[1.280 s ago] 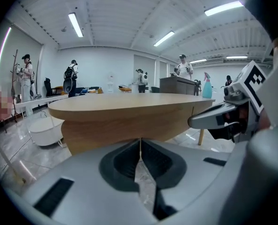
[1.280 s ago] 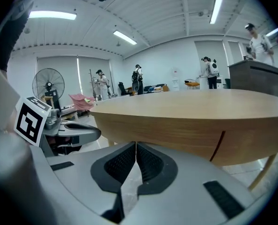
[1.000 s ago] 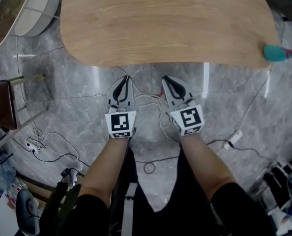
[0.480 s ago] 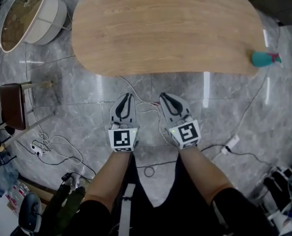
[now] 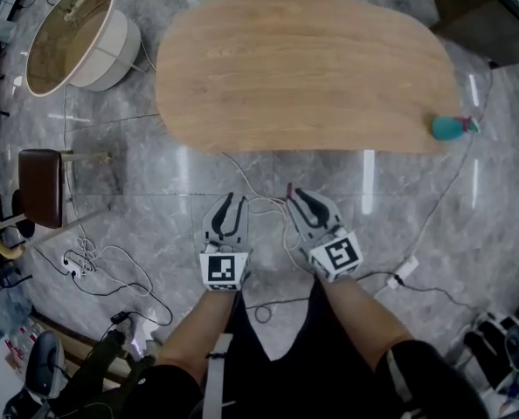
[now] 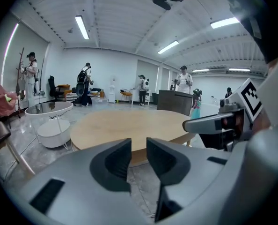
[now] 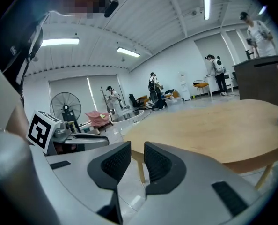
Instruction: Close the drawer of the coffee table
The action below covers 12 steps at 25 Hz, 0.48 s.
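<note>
Grey marble floor (image 5: pixel 155 164). Oval wooden coffee table (image 5: pixel 303 68), ahead of both grippers and apart from them; drawer not discernible. Left gripper (image 5: pixel 233 202), right gripper (image 5: pixel 296 195): jaws slightly parted, just been opening, nothing between. Teal bottle (image 5: pixel 450 127) at table's right end

Coffee table (image 5: pixel 303 68) is showing pale wood grain. Floor (image 5: pixel 146 182) is showing grey veined marble. Left gripper (image 5: pixel 230 201) and right gripper (image 5: pixel 301 195) are showing grey bodies and 2 black-and-white square markers. Small object (image 5: pixel 452 127) is appearing teal, possibly pink-tipped.
</note>
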Each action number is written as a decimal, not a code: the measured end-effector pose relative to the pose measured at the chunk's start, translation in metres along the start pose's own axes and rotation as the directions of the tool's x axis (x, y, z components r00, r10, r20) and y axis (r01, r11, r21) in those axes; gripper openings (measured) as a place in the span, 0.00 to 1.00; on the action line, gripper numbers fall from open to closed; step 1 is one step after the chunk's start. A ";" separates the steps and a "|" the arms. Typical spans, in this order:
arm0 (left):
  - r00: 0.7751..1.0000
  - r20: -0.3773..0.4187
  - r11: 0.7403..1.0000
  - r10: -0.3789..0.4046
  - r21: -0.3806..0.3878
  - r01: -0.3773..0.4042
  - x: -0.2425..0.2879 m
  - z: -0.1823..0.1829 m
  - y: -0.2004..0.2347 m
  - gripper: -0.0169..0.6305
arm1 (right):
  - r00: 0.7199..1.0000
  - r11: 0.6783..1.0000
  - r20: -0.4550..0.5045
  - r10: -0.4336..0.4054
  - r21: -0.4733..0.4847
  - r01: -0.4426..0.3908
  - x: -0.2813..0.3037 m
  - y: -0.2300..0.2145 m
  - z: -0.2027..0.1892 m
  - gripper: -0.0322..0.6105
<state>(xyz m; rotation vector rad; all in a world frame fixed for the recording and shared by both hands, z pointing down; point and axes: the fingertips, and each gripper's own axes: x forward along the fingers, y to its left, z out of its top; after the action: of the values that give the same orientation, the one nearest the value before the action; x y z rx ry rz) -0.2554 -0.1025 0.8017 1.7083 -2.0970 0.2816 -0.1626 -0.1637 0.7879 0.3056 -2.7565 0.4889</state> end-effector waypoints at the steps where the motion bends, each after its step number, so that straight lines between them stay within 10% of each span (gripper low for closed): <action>1: 1.000 -0.004 1.000 -0.001 -0.001 0.001 -0.006 0.003 0.000 0.15 | 1.000 1.000 0.002 0.005 -0.005 -0.005 -0.003 0.003 0.006 0.15; 12: 1.000 0.002 1.000 -0.002 0.006 0.002 -0.053 0.051 -0.009 0.19 | 0.999 0.996 0.003 0.032 -0.085 -0.031 -0.036 0.034 0.066 0.16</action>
<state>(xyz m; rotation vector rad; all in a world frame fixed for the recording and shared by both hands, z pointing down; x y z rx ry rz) -0.2479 -0.0791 0.7316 1.7146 -2.0976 0.2866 -0.1566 -0.1508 0.7070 0.2431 -2.7809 0.3779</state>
